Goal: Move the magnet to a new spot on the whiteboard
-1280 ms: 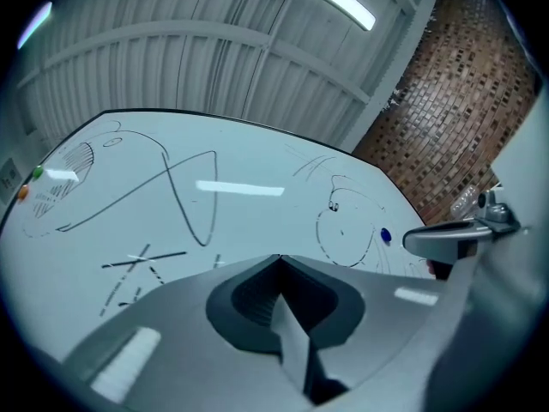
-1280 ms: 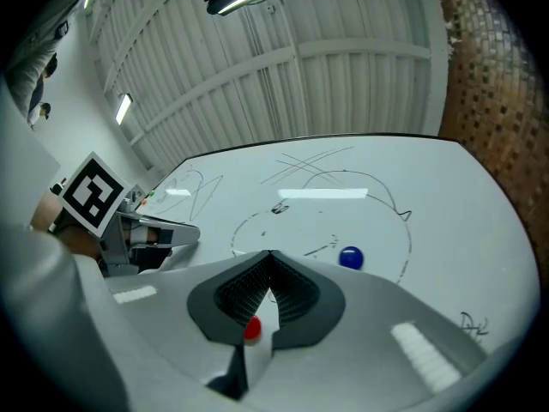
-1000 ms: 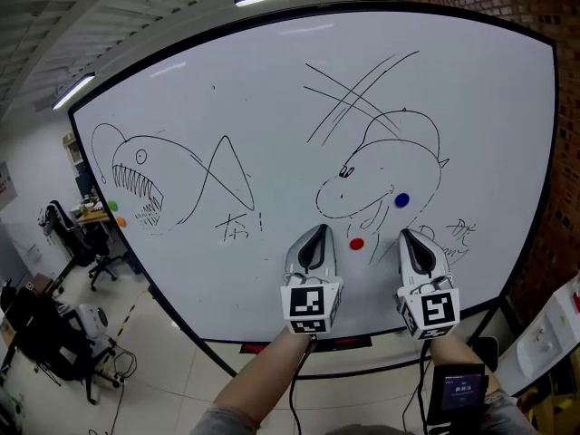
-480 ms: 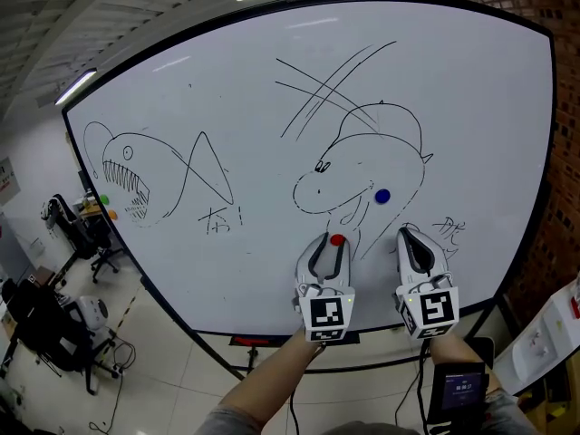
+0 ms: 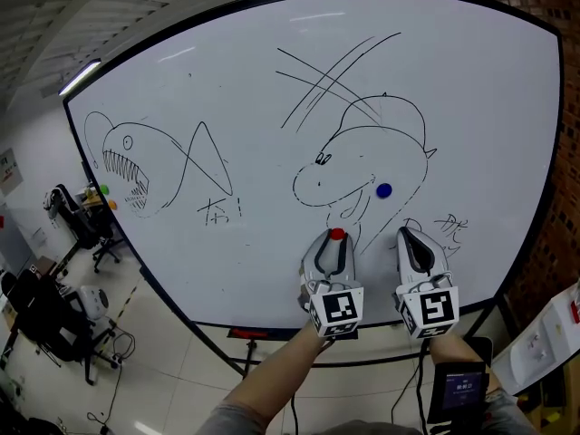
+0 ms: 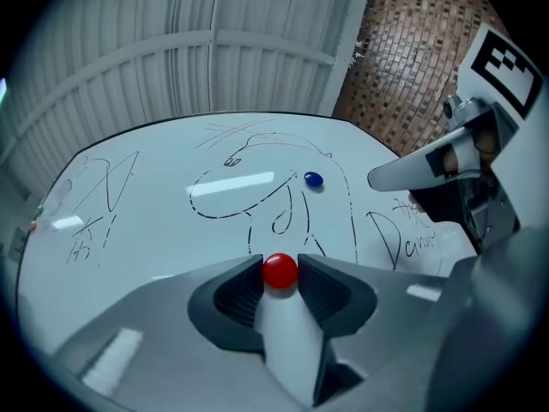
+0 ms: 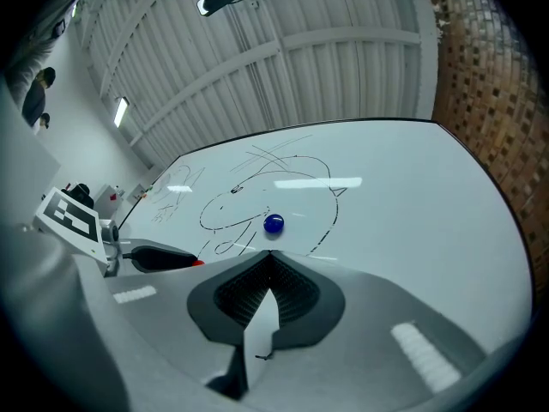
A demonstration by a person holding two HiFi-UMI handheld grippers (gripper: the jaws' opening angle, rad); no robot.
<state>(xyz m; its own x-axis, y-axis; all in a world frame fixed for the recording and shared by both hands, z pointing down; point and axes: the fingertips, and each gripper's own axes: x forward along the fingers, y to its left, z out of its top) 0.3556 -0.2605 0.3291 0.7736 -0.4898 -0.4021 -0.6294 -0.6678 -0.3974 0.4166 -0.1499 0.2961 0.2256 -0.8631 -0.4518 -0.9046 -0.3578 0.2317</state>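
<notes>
A small red magnet [image 5: 337,234] sticks low on the whiteboard [image 5: 227,89], just under the dinosaur drawing. My left gripper [image 5: 336,239] points at the board, and its jaws are opening with the red magnet [image 6: 280,269] between the tips, which stand close on either side without clearly pressing. A blue magnet [image 5: 383,189] sits higher, on the dinosaur's neck, and also shows in both gripper views [image 6: 313,178] [image 7: 274,224]. My right gripper [image 5: 410,236] hovers beside the left one, to its right, shut and empty [image 7: 271,254].
The board carries marker drawings: a toothy fish [image 5: 136,170] at left, a dinosaur [image 5: 353,166] and crossed lines. Office chairs [image 5: 77,225] and gear stand on the floor at left. A brick wall [image 5: 569,152] borders the right. A small screen [image 5: 462,392] sits at my right forearm.
My left gripper moved right to the red magnet, and its jaws went from shut to spread around it. The right gripper barely moved.
</notes>
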